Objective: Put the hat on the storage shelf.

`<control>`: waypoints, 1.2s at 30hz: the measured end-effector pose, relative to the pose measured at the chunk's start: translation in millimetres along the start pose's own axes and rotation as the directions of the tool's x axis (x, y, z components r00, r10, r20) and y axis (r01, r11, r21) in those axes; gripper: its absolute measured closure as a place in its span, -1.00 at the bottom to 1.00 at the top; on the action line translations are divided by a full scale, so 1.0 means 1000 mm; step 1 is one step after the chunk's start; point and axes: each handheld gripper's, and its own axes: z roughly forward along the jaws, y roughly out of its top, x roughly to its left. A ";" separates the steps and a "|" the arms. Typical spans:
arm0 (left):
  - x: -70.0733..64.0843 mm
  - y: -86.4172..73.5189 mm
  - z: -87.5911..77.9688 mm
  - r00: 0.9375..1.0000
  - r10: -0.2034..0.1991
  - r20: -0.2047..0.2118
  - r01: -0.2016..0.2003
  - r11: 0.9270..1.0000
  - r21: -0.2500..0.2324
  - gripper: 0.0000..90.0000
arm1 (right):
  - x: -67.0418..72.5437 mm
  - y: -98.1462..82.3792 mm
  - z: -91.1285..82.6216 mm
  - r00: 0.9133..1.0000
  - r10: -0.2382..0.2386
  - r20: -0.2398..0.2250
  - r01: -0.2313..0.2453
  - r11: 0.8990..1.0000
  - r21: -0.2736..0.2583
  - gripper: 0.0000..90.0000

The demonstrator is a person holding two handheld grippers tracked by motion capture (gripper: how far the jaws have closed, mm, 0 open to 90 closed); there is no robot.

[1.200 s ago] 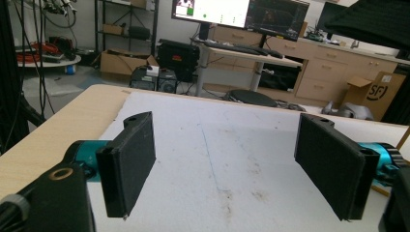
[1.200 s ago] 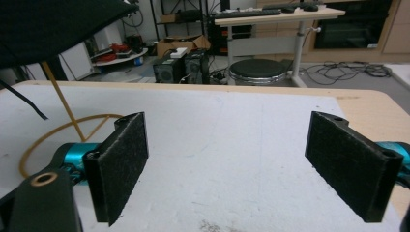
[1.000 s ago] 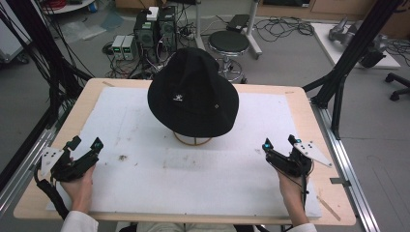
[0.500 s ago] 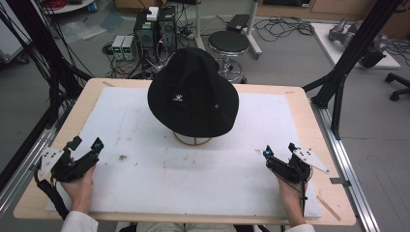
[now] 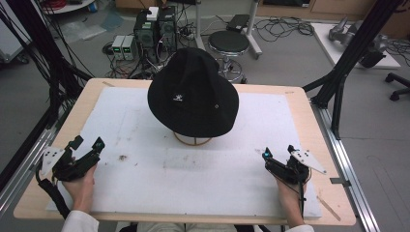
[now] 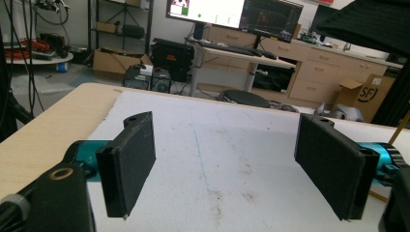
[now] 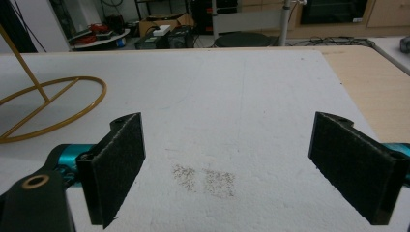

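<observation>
Sitting on a thin golden wire stand with a ring base (image 5: 192,141), the black fabric bucket hat with a small white emblem (image 5: 192,93) occupies the far middle of the white foam mat (image 5: 203,174) covering the pale wooden surface (image 5: 314,121). The left tool (image 5: 87,143) rests at the near left edge of the mat, released, its black padded jaws spread wide over bare mat. The right tool (image 5: 277,152) rests at the near right, likewise released, the stand's ring ahead and to its left, well apart.
</observation>
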 end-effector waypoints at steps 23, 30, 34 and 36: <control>-0.002 -0.001 0.001 1.000 -0.013 0.023 0.013 1.000 0.007 -0.49 | 0.000 -0.002 -0.001 1.000 0.000 -0.008 0.001 1.000 0.028 -0.73; 0.001 -0.001 0.001 0.999 -0.029 0.024 0.028 0.999 0.034 -0.49 | 0.000 -0.003 -0.001 1.000 0.005 -0.009 -0.004 0.999 0.042 -0.73; 0.002 0.000 -0.001 0.999 -0.040 0.025 0.039 0.998 0.044 -0.49 | -0.001 -0.004 -0.002 1.000 0.008 -0.017 -0.007 0.998 0.060 -0.73; 0.002 -0.001 -0.002 0.999 -0.039 0.024 0.037 0.998 0.049 -0.49 | -0.001 -0.005 -0.002 1.000 0.008 -0.022 -0.006 0.997 0.073 -0.73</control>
